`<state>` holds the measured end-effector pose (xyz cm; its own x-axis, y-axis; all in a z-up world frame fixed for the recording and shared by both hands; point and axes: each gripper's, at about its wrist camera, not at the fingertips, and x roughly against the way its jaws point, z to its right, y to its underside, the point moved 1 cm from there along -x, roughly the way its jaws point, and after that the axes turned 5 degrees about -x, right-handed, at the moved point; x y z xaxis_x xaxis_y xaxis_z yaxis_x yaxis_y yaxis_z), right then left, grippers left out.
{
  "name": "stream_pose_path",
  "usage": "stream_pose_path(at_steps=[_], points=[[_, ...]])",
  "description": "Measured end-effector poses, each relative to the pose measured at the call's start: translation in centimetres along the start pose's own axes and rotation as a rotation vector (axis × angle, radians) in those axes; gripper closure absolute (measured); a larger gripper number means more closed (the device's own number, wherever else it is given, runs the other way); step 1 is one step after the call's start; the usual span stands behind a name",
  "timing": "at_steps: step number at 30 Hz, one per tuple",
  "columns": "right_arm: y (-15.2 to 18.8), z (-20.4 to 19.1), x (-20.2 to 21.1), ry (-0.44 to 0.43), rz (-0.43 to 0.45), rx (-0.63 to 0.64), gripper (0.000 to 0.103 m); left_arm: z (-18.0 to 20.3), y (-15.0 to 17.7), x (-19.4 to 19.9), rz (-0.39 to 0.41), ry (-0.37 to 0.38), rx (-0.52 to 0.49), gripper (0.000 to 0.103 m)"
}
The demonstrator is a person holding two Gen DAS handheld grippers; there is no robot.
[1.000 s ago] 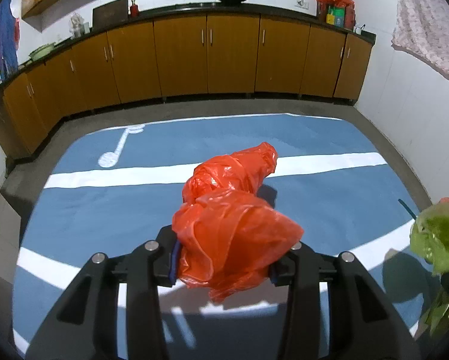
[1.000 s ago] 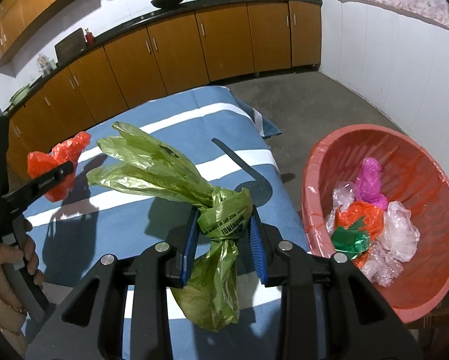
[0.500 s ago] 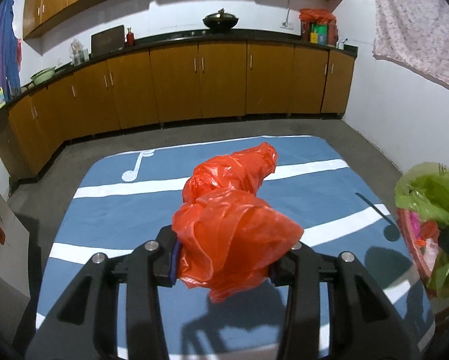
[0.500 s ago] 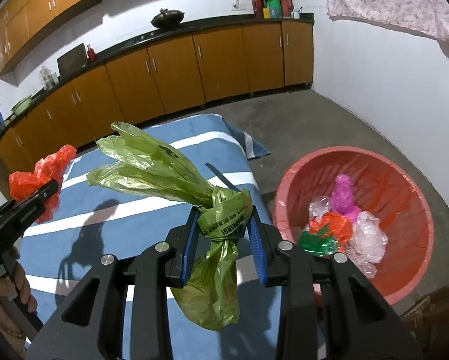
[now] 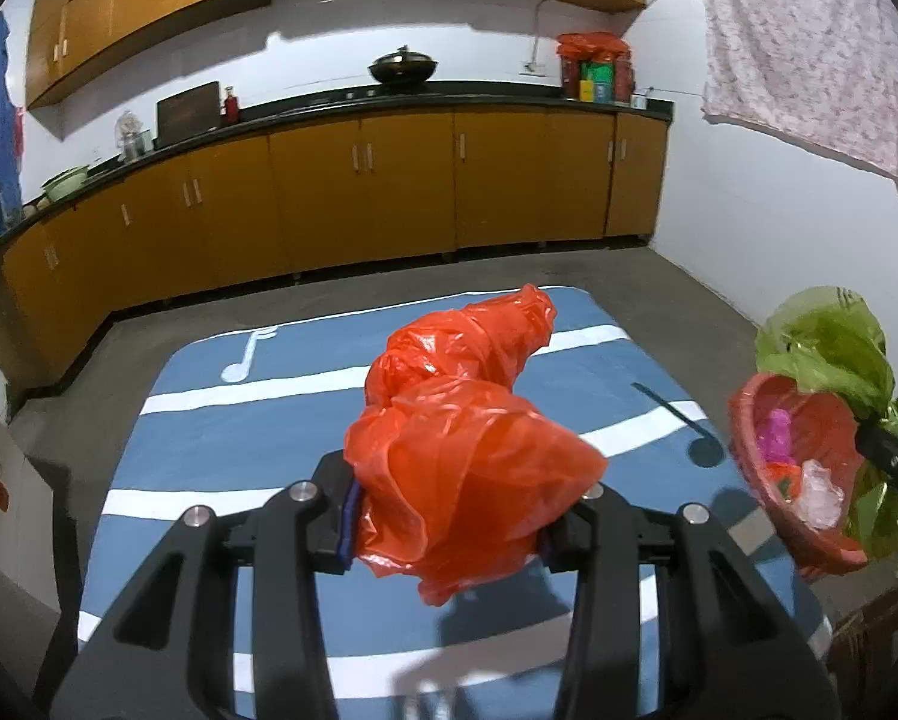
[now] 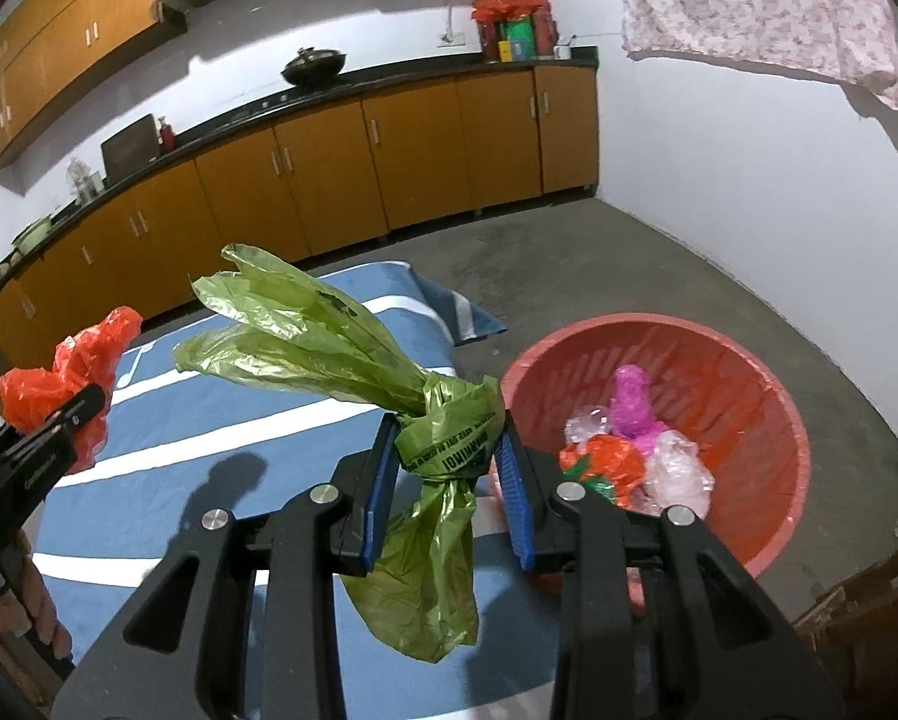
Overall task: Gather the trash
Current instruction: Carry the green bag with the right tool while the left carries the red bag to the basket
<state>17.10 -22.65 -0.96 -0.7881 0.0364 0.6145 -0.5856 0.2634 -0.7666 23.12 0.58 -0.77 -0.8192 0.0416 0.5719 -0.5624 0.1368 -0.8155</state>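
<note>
both claws have risen off the blue mat (image 6: 305,420), my right claw (image 6: 449,468) clamped on the green bag (image 6: 341,348) nearer the red tub (image 6: 767,420), my left claw (image 5: 449,516) clamped on the orange bag (image 5: 467,450).

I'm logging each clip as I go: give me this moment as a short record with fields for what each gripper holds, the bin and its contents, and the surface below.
left gripper: shut on the orange plastic bag, held in the air
right gripper: shut on the knotted green plastic bag, held in the air
bin: red tub on the concrete floor, to the right of the mat
bin contents: pink bag, clear bags, orange and green scraps
surface below: blue mat with white stripes
green bag: not yet over the tub
</note>
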Motion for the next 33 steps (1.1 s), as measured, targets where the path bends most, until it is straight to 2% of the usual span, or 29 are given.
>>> stream_pose_path(at_steps=[11, 21, 33], points=[[-0.7, 4.7, 1.0, 0.081, 0.018, -0.067, 0.07, 6.4, -0.8, 1.0, 0.01, 0.102, -0.056, 0.061], [-1.6, 9.6, 1.3, 0.202, 0.048, -0.107, 0.07, 12.6, -0.9, 0.9, 0.006, 0.216, -0.102, 0.061], [-2.0, 13.5, -0.1, 0.241, 0.03, -0.189, 0.07, 19.1, -1.1, -0.6, -0.025, 0.36, -0.135, 0.061]])
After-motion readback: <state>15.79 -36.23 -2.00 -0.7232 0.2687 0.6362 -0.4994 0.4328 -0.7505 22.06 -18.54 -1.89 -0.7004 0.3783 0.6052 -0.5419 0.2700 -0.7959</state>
